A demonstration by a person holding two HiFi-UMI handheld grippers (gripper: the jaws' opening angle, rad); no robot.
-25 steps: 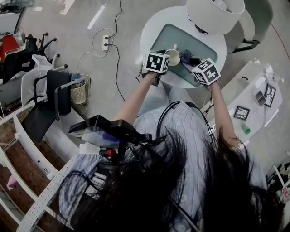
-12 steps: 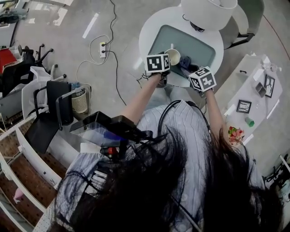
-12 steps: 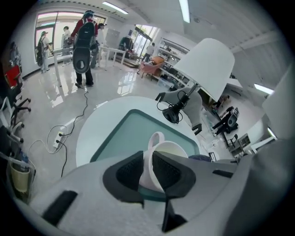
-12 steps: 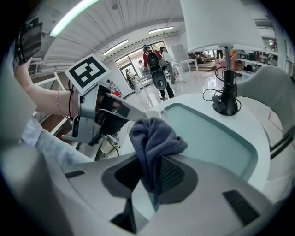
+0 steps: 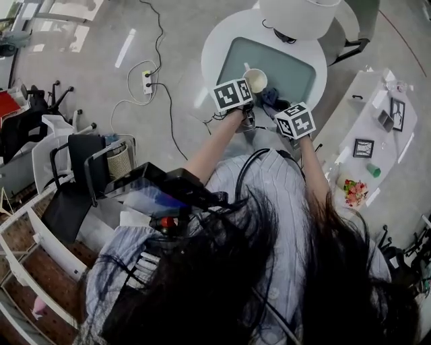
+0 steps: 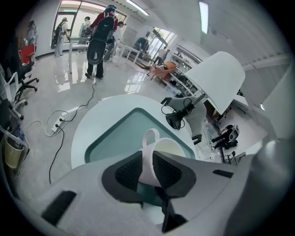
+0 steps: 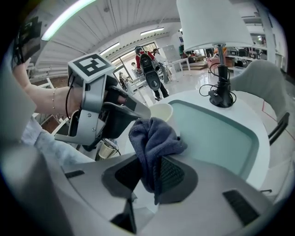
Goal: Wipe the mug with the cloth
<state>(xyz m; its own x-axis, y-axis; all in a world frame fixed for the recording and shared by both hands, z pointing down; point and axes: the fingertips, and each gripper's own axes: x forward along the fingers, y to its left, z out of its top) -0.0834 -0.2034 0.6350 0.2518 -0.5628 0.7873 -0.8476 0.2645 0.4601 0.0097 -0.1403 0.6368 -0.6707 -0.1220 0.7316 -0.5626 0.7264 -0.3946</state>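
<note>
A white mug point(image 6: 161, 154) is tilted, its mouth up and to the right and its handle on the far side. My left gripper point(image 6: 147, 169) is shut on its lower body above the teal mat point(image 6: 117, 133). My right gripper point(image 7: 150, 173) is shut on a bunched dark blue cloth point(image 7: 154, 136). The cloth's top is right by the mug point(image 7: 161, 112), but I cannot tell whether they touch. From the head view, the mug point(image 5: 256, 80) sits between the left gripper point(image 5: 249, 98) and the right gripper point(image 5: 279, 108), with the cloth point(image 5: 271, 98) beside it.
The mat lies on a round white table point(image 5: 215, 47). A lamp with a white shade point(image 5: 296, 13) stands at the table's far side, its base point(image 7: 222, 99) and cord on the tabletop. A power strip point(image 5: 146, 81) lies on the floor to the left, and a side table point(image 5: 377, 145) stands to the right.
Both grippers' marker cubes have rolled, and the mug has turned with the left one. The right gripper with the cloth has shifted slightly nearer the mug. The head view has drifted.
</note>
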